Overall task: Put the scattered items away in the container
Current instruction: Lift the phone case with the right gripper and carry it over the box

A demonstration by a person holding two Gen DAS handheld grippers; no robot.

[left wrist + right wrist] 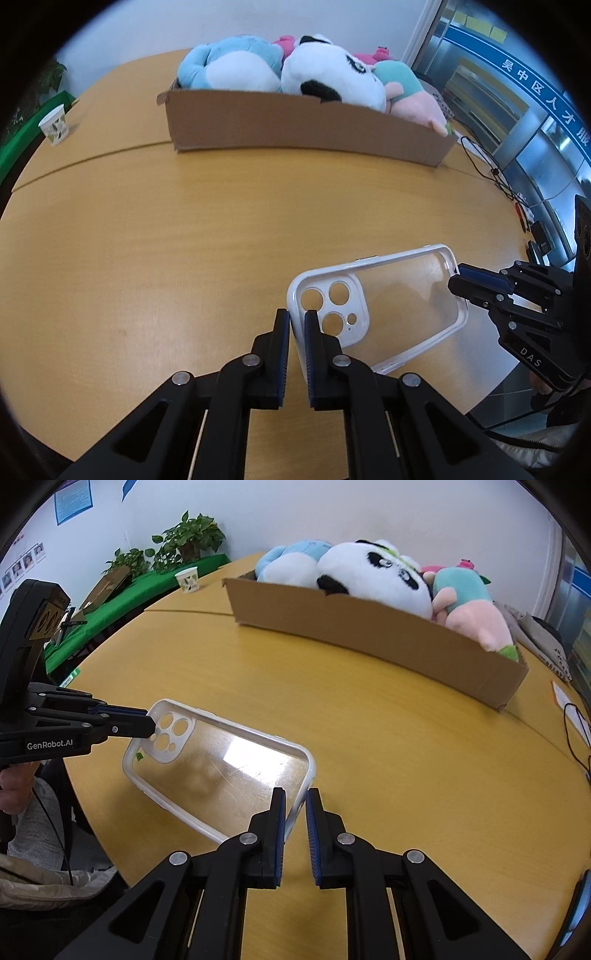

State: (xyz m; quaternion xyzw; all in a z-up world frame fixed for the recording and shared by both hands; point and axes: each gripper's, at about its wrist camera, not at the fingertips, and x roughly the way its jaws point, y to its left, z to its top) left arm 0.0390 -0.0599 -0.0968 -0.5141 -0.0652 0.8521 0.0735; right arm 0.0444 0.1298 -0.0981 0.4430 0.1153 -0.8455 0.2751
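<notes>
Cardboard box (303, 125) sits toward the far side of the wooden table (147, 240), long and shallow, packed with soft toys that rise above its rim. From the left wrist view, a blue and white plush (229, 62) fills its left end, a panda plush (332, 70) lies in the middle, and a teal and pink plush (406, 96) spills over the right end. A pink plush (380, 53) peeks out behind them.

Near the table's front edge, well apart from the box, is a clear phone case (388, 302) with a white frame, gripped at both ends. Whether it rests on the table or is lifted off it cannot be told. The left gripper (297, 325) has its two fingers nearly closed on the white rim at the camera-cutout end, one finger on either side of the rim. The right gripper (295, 805) is closed the same way over the rim at the opposite short end, the frame pinched between its blue pads.

A paper cup (55, 123) stands at the far left of the table, beside a green cloth (155, 587) with potted plants (184, 535) on it. Black cables (487, 162) trail across the right edge of the table.
</notes>
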